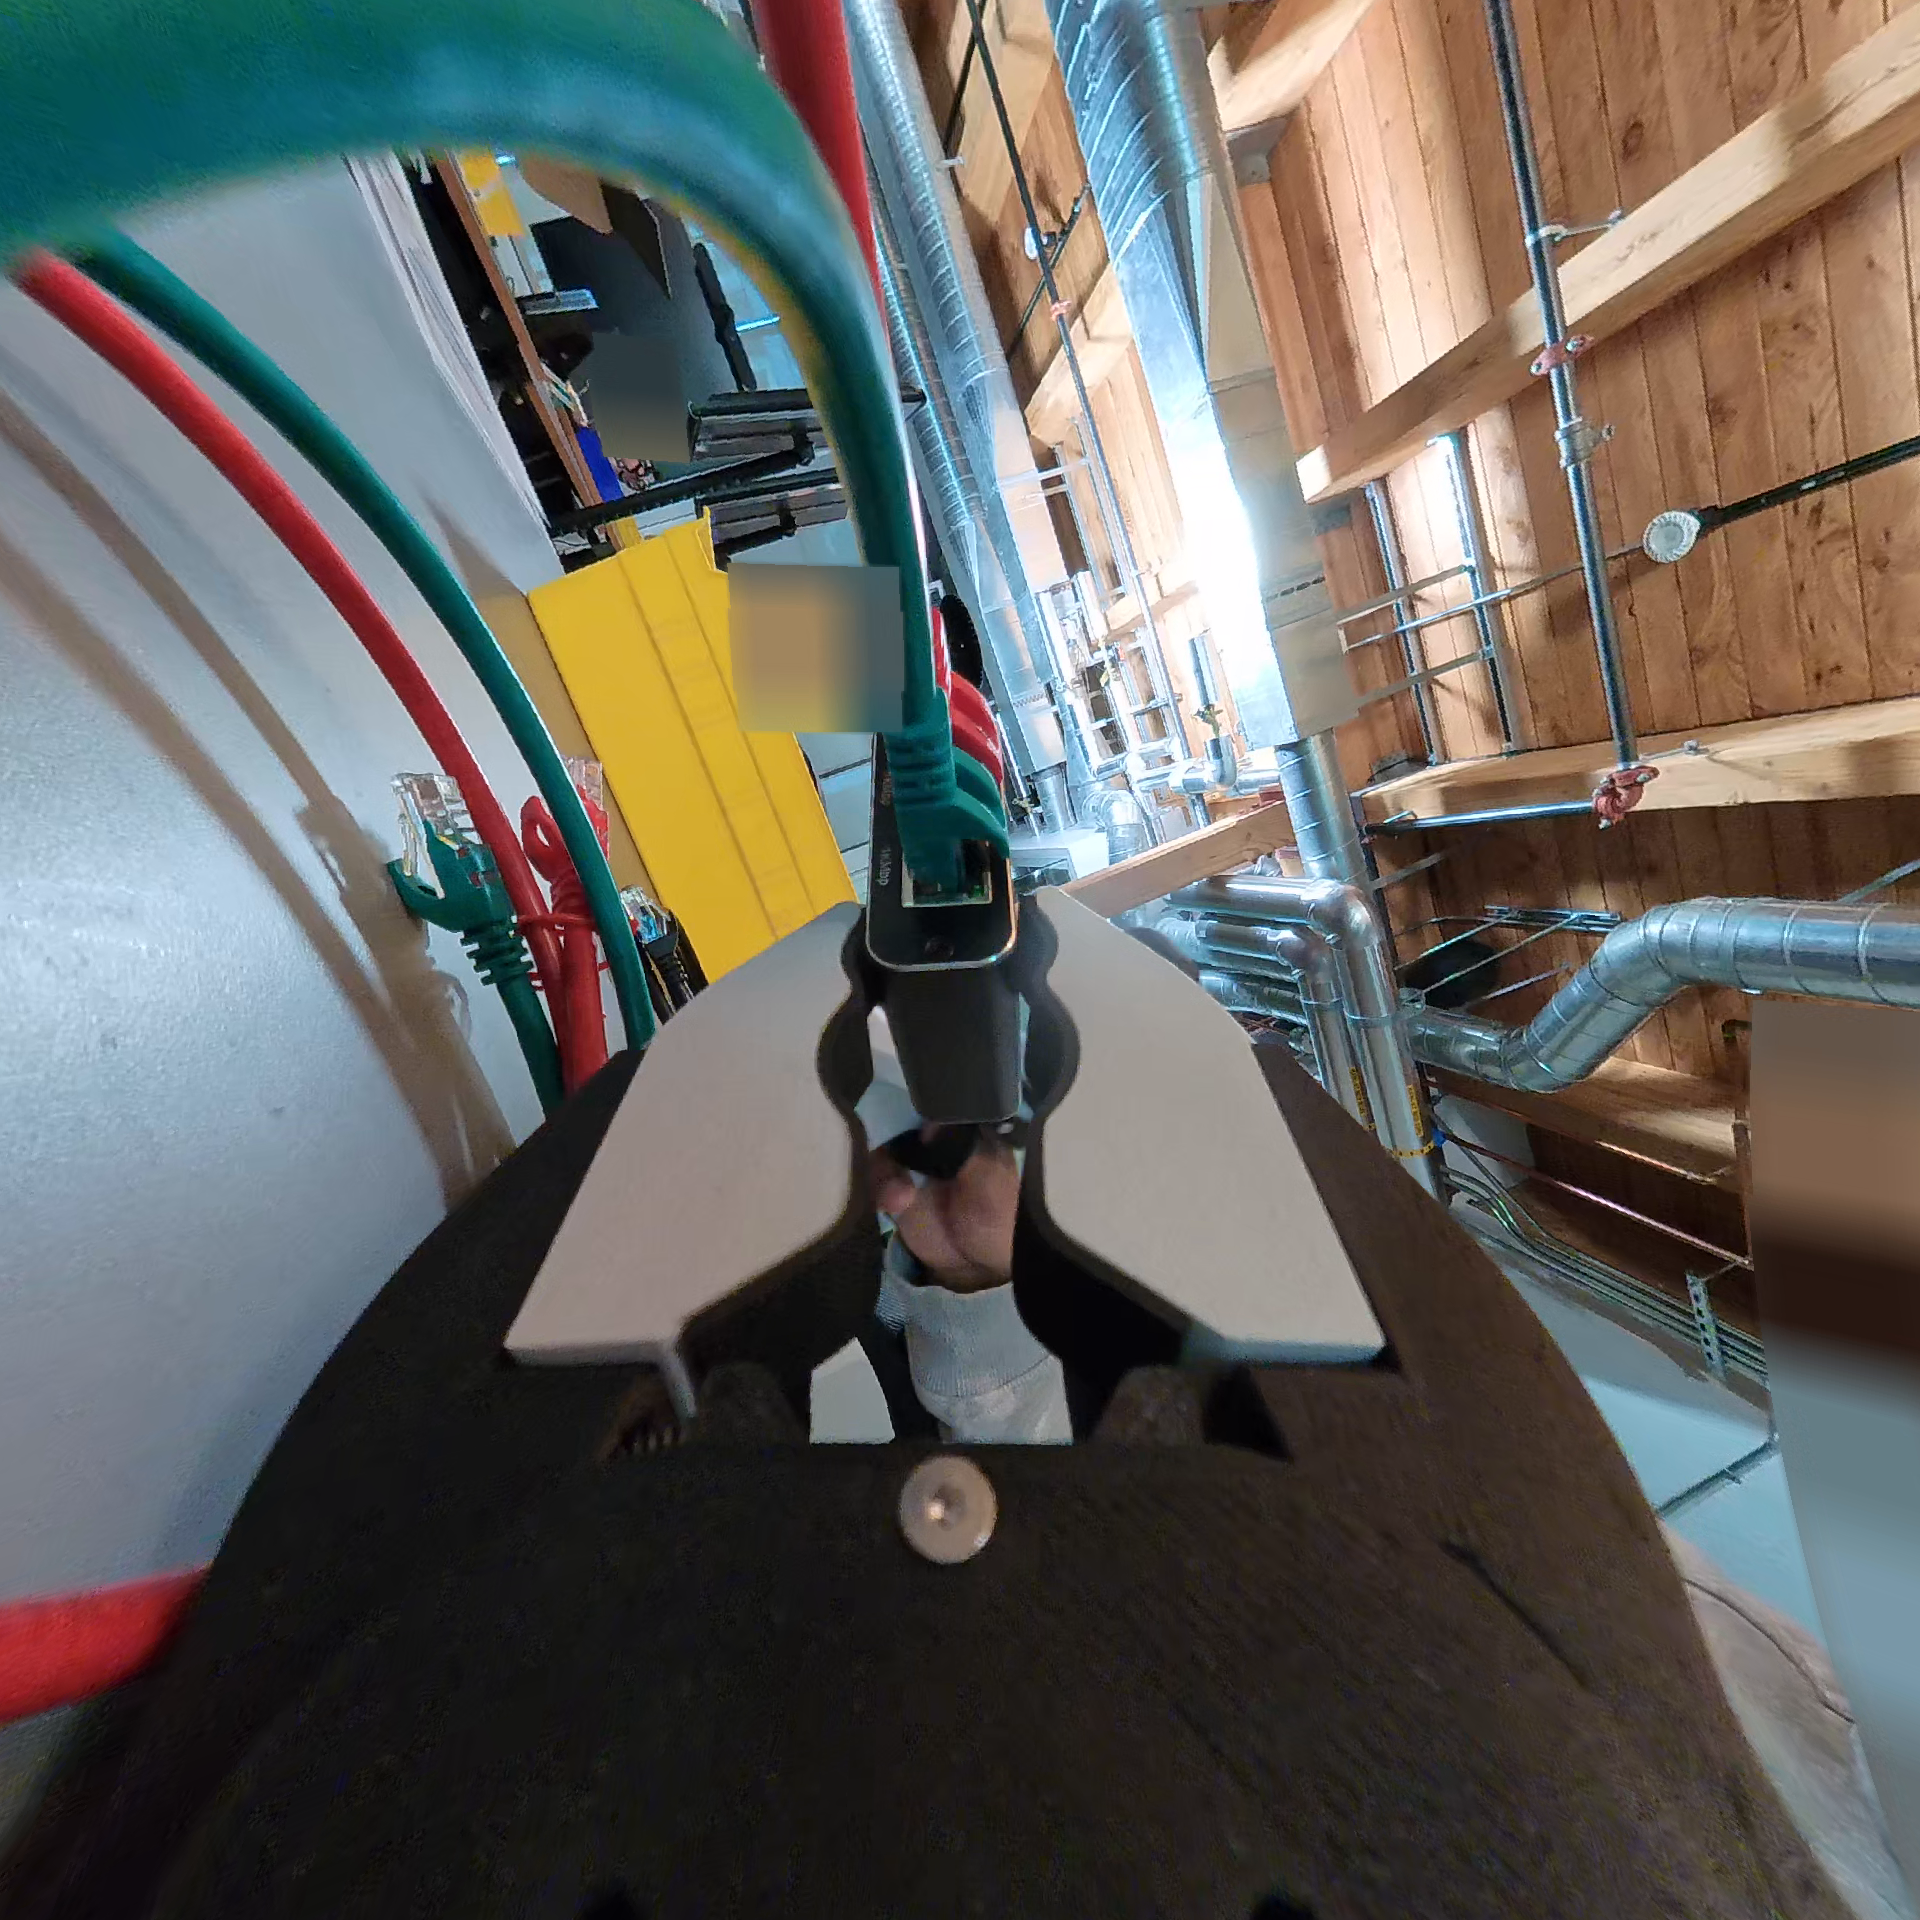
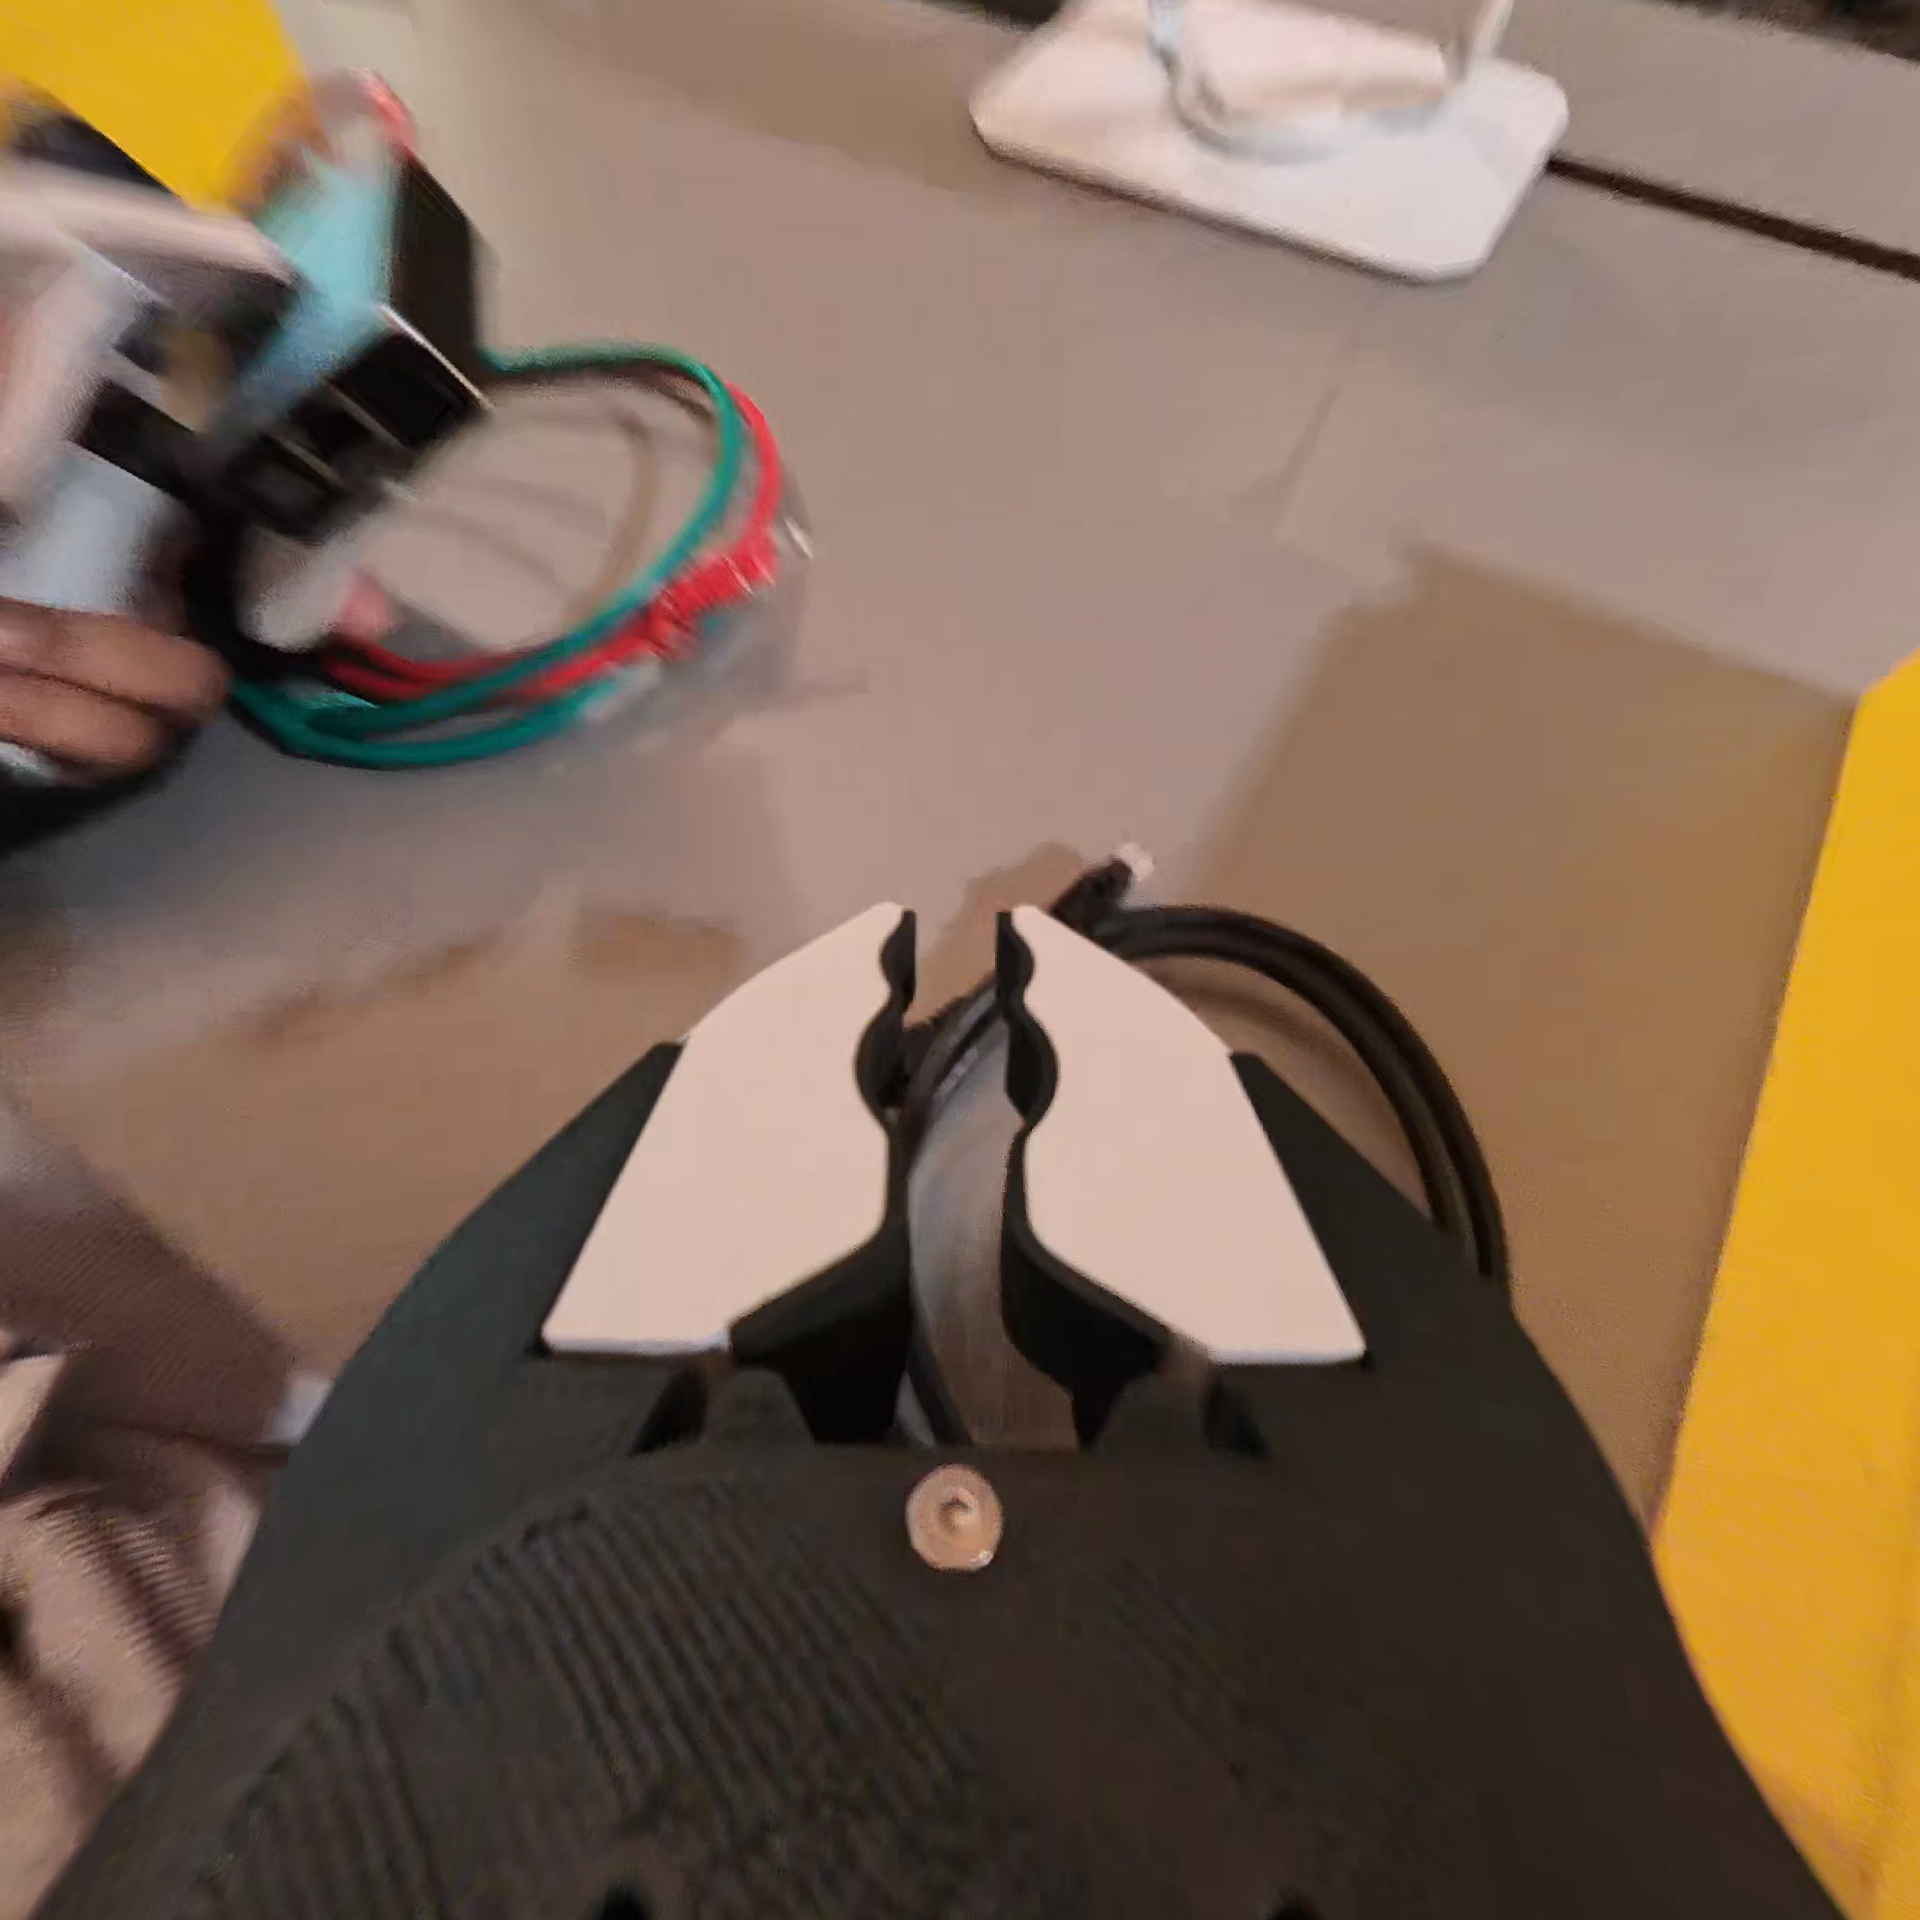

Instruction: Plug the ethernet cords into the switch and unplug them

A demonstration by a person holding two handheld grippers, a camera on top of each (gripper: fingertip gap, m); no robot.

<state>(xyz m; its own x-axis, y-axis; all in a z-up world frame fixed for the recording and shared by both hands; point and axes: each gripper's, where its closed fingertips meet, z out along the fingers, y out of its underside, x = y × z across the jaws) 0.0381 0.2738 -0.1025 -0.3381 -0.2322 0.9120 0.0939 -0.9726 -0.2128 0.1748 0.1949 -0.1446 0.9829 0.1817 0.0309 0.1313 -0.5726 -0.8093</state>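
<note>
My left gripper (image 1: 940, 925) is shut on one end of the black switch (image 1: 945, 1018) and holds it up off the table. A green cord (image 1: 925, 790) is plugged into the nearest port, with more green and red cords (image 1: 977, 717) plugged in behind it. Loose green (image 1: 457, 883), red (image 1: 561, 914) and black (image 1: 655, 935) plug ends lie on the grey table (image 1: 156, 831). My right gripper (image 2: 956, 925) is low over the table, its jaws nearly together around a black cord (image 2: 1351, 997) that loops out to the right. The cord's plug (image 2: 1112, 873) sticks out past the tips. The switch (image 2: 343, 416) shows blurred at upper left.
A yellow bin (image 1: 686, 748) stands behind the loose plugs. Another yellow object (image 2: 1818, 1247) is close on the right of my right gripper. A white flat object (image 2: 1268, 135) lies at the table's far side. A hand (image 2: 94, 675) is at the left edge.
</note>
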